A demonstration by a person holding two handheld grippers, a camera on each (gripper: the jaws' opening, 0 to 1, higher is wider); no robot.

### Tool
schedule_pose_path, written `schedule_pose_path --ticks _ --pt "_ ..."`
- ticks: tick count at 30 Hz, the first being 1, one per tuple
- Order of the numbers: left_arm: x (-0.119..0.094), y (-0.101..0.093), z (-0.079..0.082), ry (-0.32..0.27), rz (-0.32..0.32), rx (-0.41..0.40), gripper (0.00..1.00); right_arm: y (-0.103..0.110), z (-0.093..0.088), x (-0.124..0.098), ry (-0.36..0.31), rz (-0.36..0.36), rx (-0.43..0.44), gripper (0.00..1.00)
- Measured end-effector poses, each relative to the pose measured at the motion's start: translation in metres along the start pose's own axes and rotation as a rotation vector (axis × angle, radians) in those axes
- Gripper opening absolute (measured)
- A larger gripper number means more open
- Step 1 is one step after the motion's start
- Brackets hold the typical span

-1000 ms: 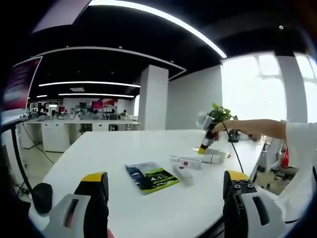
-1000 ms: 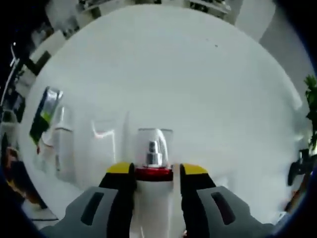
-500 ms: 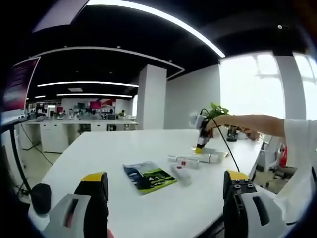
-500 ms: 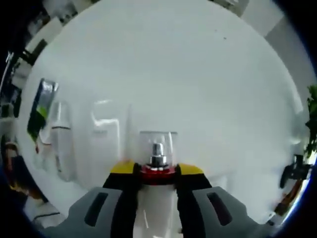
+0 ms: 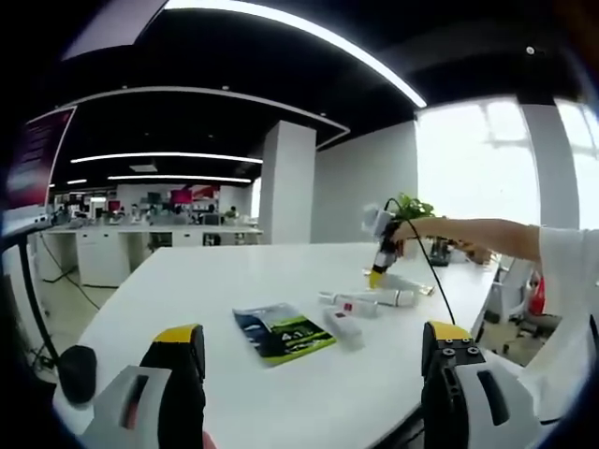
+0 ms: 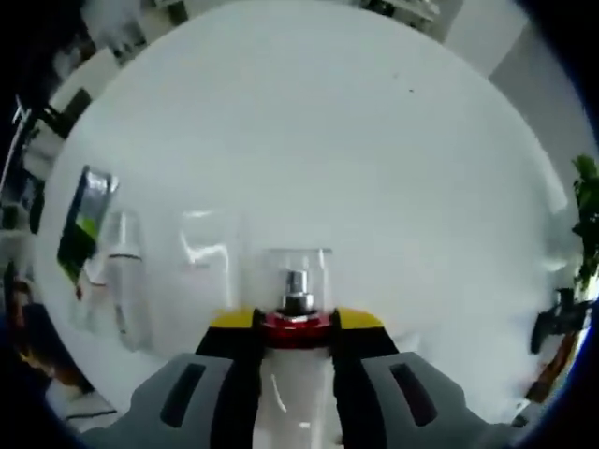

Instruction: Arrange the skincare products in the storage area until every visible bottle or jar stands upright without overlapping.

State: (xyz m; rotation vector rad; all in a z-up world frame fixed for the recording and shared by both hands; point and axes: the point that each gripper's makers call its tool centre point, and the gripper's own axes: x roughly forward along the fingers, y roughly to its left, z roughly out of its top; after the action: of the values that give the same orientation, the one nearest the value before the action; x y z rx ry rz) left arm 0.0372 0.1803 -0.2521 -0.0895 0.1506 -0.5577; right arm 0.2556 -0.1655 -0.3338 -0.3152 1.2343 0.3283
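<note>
In the right gripper view, my right gripper (image 6: pixel 298 323) is shut on the neck of a white spray bottle (image 6: pixel 298 281) with a red collar and a clear cap. It points out over the white table (image 6: pixel 374 140). To its left lie a clear-capped white bottle (image 6: pixel 126 281) and a dark green sachet (image 6: pixel 84 220). In the left gripper view, my left gripper (image 5: pixel 314 374) stands open and empty over the table's near edge. Ahead lie the sachet (image 5: pixel 284 332), a small white tube (image 5: pixel 344 324) and longer white tubes (image 5: pixel 370 300). Beyond them a person's arm holds the right gripper (image 5: pixel 378 254).
A potted plant (image 5: pixel 412 210) stands at the table's far right edge, with a chair (image 5: pixel 513 290) beyond it. A black object (image 5: pixel 75 370) sits beside the near left corner. White desks (image 5: pixel 140 245) line the back of the office.
My right jaws closed from slightly apart onto the spray bottle's red collar. In the left gripper view the right gripper shifted a little left and up. The left gripper stayed still.
</note>
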Motion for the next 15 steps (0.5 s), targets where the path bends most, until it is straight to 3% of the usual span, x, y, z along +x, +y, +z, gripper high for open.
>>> schedule_pose_path --ticks 3,14,15 --pt "0.000 0.000 0.000 0.001 -0.002 -0.001 0.99 -0.005 0.012 -0.011 -0.052 -0.005 -0.002 0.26" --pt "0.000 0.000 0.000 -0.001 0.002 0.001 0.99 -0.015 0.028 -0.035 -0.197 -0.013 -0.018 0.26" --pt "0.000 0.000 0.000 -0.001 0.003 0.001 0.99 -0.019 0.032 -0.041 -0.236 -0.018 -0.019 0.26"
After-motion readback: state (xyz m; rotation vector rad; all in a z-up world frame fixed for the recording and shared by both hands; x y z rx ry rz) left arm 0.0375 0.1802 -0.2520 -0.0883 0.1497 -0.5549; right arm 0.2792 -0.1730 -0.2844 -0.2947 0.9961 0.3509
